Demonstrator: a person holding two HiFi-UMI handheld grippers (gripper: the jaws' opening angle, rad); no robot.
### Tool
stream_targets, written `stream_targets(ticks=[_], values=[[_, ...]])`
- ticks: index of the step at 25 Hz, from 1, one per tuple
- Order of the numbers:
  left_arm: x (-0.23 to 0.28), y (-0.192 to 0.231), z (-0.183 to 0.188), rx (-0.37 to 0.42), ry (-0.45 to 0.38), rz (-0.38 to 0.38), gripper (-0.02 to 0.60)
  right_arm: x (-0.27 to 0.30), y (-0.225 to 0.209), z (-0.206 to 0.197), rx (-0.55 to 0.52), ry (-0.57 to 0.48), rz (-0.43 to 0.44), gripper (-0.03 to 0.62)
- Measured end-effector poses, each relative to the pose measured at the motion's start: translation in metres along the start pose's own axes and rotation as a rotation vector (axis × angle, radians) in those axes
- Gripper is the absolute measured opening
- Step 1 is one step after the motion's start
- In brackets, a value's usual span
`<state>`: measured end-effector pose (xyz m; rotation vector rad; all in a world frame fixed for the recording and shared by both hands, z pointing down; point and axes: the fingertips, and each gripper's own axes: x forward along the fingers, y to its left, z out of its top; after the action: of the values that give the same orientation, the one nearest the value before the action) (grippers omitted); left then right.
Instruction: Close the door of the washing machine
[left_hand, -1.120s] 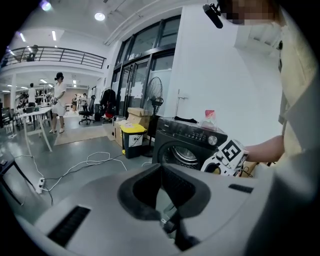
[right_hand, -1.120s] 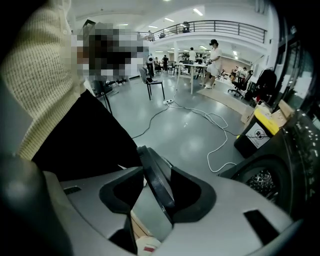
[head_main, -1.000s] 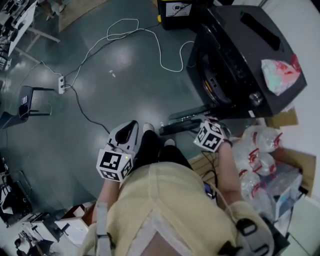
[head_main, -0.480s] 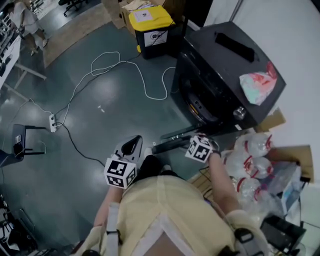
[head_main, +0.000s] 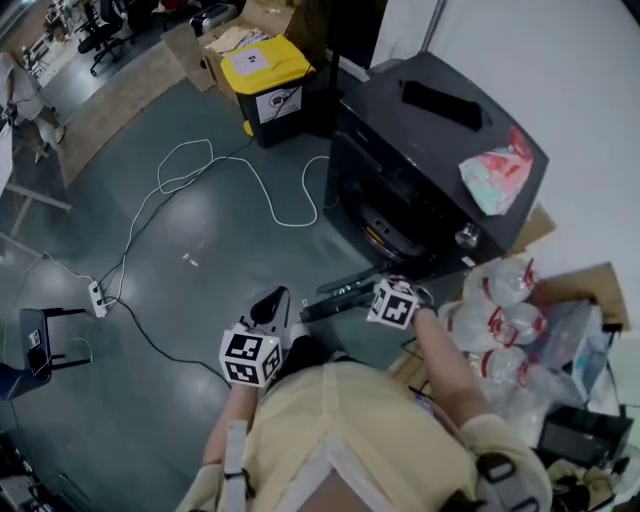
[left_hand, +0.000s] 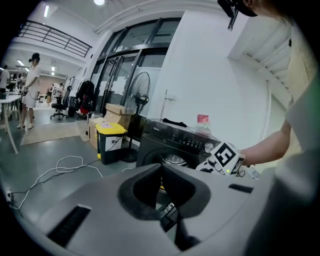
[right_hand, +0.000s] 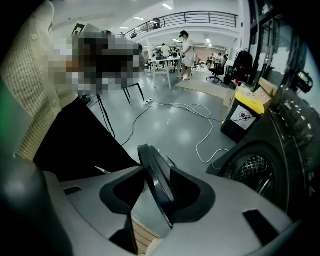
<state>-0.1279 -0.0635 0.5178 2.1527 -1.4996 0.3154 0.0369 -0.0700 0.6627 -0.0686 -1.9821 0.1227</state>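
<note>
The black washing machine (head_main: 430, 150) stands at the upper right with its drum opening (head_main: 385, 225) facing me. Its round door (head_main: 335, 297) hangs open and juts out toward my legs. My right gripper (head_main: 385, 288) is at the door's outer edge. In the right gripper view the dark door rim (right_hand: 156, 177) runs between the jaws, which are closing on it, with the drum (right_hand: 252, 170) at the right. My left gripper (head_main: 270, 300) hovers left of the door and points at the machine (left_hand: 170, 145). Its fingers (left_hand: 150, 187) meet, with nothing between them.
A yellow-lidded bin (head_main: 268, 80) stands left of the machine. A white cable (head_main: 230, 170) loops over the floor to a power strip (head_main: 97, 297). Packs of plastic bottles (head_main: 500, 320) lie at my right. A pink-and-white bag (head_main: 495, 175) rests on the machine's top.
Both grippers have shifted toward the machine. The right one stayed at the door's edge throughout. The head view has lifted, so the bin and more of the room's far side show.
</note>
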Motion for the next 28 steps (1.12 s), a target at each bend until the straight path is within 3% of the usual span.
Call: stream_targets(ticks=[18,28], values=[[0.061,0.032,0.007,0.006,0.076,-0.157,0.008,0.009,-0.062,0.030,0.196,-0.013,-0.078,0.163],[0.105,0.026,0.037,0.026,0.083,-0.111,0.008,0.009,-0.112,0.049,0.269,-0.094,-0.156,0.158]])
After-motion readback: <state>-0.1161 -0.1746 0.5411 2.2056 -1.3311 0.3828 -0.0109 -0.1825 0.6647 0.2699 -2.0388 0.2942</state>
